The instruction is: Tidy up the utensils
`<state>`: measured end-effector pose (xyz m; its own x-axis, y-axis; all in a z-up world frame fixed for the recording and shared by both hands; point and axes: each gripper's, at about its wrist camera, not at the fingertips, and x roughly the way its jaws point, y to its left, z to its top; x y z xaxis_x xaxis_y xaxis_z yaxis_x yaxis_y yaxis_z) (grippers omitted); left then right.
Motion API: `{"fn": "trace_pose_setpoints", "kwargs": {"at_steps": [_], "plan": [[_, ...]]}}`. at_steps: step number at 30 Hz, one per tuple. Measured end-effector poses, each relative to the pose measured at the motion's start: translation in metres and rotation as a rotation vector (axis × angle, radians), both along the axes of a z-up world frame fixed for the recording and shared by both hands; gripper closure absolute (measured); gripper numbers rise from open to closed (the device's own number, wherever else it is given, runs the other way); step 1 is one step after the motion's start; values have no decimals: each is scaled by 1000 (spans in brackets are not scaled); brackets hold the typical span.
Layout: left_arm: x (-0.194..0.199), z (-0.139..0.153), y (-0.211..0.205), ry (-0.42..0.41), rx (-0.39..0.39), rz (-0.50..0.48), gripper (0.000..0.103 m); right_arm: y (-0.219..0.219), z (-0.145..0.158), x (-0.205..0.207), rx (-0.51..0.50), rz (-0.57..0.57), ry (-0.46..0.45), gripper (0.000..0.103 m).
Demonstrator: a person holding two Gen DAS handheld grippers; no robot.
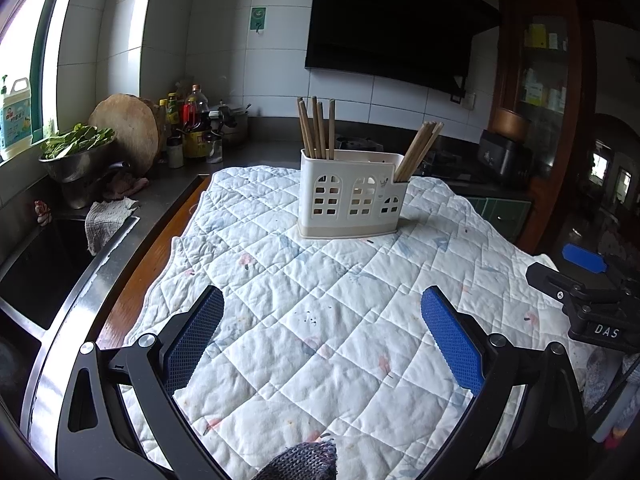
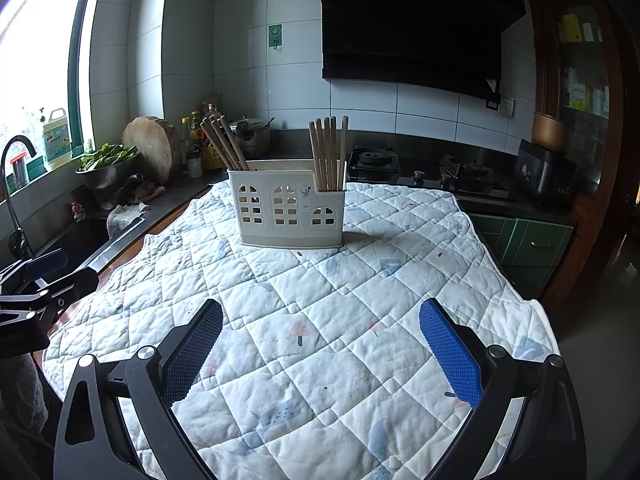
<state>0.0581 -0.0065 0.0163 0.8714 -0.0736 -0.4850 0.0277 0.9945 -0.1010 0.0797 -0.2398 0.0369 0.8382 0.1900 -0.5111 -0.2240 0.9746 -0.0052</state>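
Observation:
A cream plastic utensil holder (image 1: 350, 196) (image 2: 288, 208) stands upright on the quilted cloth (image 1: 320, 300) (image 2: 320, 300). One bunch of wooden chopsticks (image 1: 316, 128) (image 2: 330, 152) stands upright in one compartment. A second bunch (image 1: 418, 150) (image 2: 224, 142) leans outward in the other end compartment. My left gripper (image 1: 322, 328) is open and empty, low over the cloth, short of the holder. My right gripper (image 2: 320, 340) is open and empty too, likewise short of the holder. Each gripper shows at the edge of the other's view, the right one (image 1: 584, 280) and the left one (image 2: 44, 276).
A sink (image 1: 40, 264) with a faucet (image 2: 16, 184) lies left of the cloth. A steel bowl of greens (image 1: 76, 152), a round wooden board (image 1: 124, 132) and bottles (image 1: 188, 120) line the counter. A gas stove (image 2: 424, 172) and a range hood (image 2: 408, 24) are behind the holder.

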Motion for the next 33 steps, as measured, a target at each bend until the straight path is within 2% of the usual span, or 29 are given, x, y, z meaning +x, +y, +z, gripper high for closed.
{"fn": "trace_pose_setpoints", "kwargs": {"at_steps": [33], "plan": [[3, -4, 2, 15, 0, 2, 5, 2, -3, 0, -4, 8, 4, 8]]}}
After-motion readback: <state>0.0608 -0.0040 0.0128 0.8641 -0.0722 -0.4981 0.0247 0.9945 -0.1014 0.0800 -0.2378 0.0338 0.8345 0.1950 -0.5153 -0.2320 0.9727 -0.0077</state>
